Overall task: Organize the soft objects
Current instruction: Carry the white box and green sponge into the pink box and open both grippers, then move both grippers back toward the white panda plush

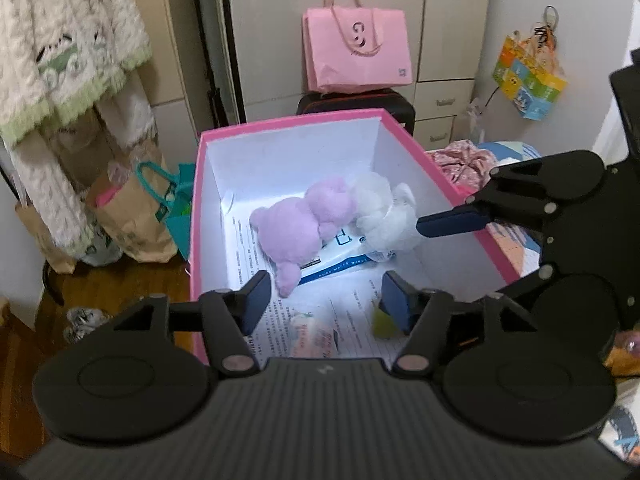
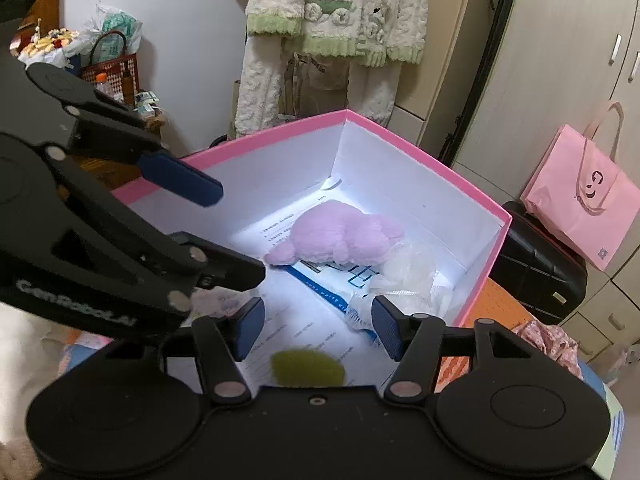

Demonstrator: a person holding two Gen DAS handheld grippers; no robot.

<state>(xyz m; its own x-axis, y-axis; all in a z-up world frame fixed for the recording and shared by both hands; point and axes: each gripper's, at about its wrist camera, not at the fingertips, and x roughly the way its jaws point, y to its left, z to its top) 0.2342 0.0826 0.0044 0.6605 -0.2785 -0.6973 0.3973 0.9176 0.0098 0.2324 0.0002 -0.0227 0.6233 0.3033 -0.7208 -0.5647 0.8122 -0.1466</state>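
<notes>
Left wrist view, nearest: left gripper [image 1: 324,300] poised over the near end of the pink box [image 1: 193,216], its blue pads spread wide with nothing between them.
Right wrist view, nearest: right gripper [image 2: 318,330] likewise spread wide and empty above the box [image 2: 486,272].
Just below the right gripper's pads: a blurred green soft object [image 2: 308,368], sharp detail lost; whether it rests on the floor of the box cannot be told.
Box floor: printed paper sheets [image 1: 352,304] and a blue-and-white packet [image 1: 340,264].
Mid-box: purple plush toy [image 1: 300,228] lying on its side, touching a white fluffy soft item [image 1: 384,216] beside it.
Right rim: one blue finger [image 1: 452,222] of the right gripper reaches over the box edge, near the white item.
Beyond the box: pink tote bag [image 1: 356,50] on a dark suitcase [image 2: 536,272].
Far left: cream-and-green fleece garment [image 1: 68,48] hanging above brown paper bags [image 1: 132,220].
</notes>
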